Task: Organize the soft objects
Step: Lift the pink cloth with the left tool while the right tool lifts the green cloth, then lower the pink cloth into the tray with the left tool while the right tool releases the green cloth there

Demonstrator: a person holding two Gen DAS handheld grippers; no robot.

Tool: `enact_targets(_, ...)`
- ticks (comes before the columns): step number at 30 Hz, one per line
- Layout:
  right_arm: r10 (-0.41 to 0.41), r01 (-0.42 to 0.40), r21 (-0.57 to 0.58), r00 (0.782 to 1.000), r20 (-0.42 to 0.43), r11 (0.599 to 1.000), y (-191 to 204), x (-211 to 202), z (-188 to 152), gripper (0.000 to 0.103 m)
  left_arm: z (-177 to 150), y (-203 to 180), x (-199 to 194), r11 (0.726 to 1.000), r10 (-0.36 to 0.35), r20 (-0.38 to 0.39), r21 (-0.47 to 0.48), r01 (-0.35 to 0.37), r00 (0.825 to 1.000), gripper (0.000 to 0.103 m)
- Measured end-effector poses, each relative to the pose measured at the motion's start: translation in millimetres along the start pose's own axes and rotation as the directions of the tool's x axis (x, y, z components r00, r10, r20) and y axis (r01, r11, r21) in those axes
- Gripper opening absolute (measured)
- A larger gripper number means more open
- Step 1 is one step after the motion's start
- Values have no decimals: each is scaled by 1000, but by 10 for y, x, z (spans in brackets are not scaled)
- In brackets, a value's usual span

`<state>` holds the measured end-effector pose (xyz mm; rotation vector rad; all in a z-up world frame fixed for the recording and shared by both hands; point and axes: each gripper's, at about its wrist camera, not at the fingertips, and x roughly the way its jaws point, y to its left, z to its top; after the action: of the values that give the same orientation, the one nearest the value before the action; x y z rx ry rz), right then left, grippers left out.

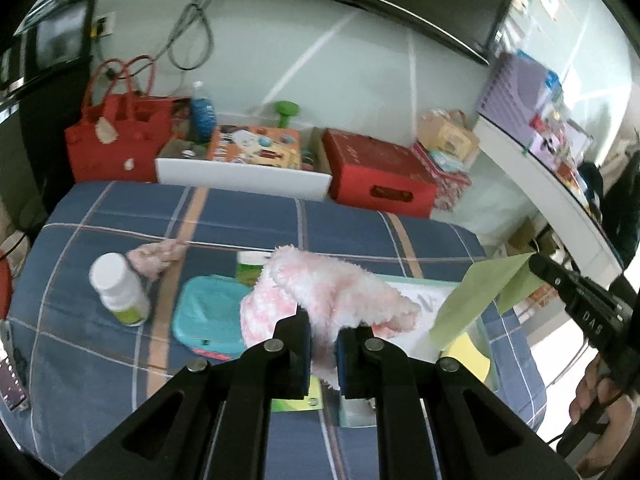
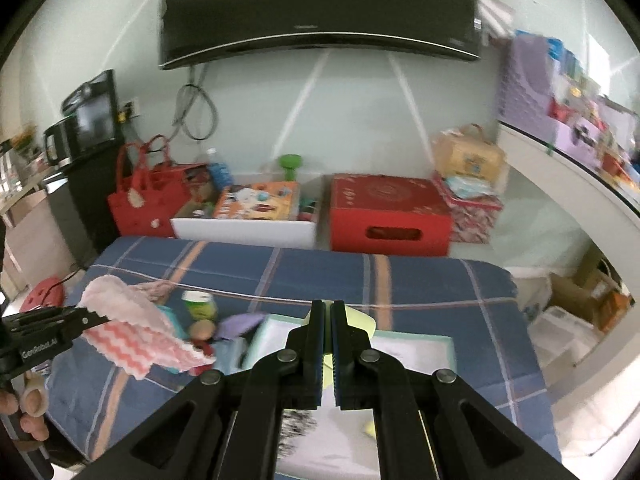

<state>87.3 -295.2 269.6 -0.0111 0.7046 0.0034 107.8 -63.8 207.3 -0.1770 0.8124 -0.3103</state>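
Note:
A fluffy pink-and-white cloth [image 1: 336, 288] hangs above the blue checked bed [image 1: 360, 224], and my left gripper [image 1: 325, 334] is shut on its lower edge. The right wrist view shows the same cloth [image 2: 136, 336] at the left in the left gripper [image 2: 98, 319]. My right gripper [image 2: 328, 307] is shut on a thin yellow-green cloth [image 2: 358, 320]. From the left wrist view that cloth [image 1: 476, 296] hangs from the right gripper [image 1: 538, 265] over a pale green bin [image 1: 430, 280]. A second pink cloth [image 1: 154, 258] lies crumpled on the bed. A purple cloth [image 2: 240, 324] lies beside the bin [image 2: 416, 340].
On the bed stand a white bottle [image 1: 120, 288], a teal box [image 1: 208, 320] and a green jar [image 1: 252, 264]. Beyond the bed's far edge sit a red bag [image 1: 116, 140], a white box [image 1: 240, 178] and a red crate [image 1: 380, 176]. A white shelf [image 1: 552, 188] runs along the right.

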Motion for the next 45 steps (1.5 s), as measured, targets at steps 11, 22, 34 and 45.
enact_targets(11, -139, 142, 50, 989, -56, 989, -836, 121, -114, 3, -16, -612, 590, 993, -21, -87, 114, 31, 996, 10)
enact_targets(22, -138, 150, 72, 978, -154, 986, -1084, 639, -310, 3, -114, -864, 1254, 988, -27, -178, 146, 54, 984, 10)
enact_targets(34, -58, 78, 66, 960, -272, 995, -885, 1396, -599, 3, -236, -784, 1783, 990, -8, -224, 137, 40, 974, 10)
enact_targets(45, -18, 59, 99, 928, -373, 993, -856, 1623, -924, 4, -414, -737, 1992, 990, 15, -299, 141, 28, 954, 17)
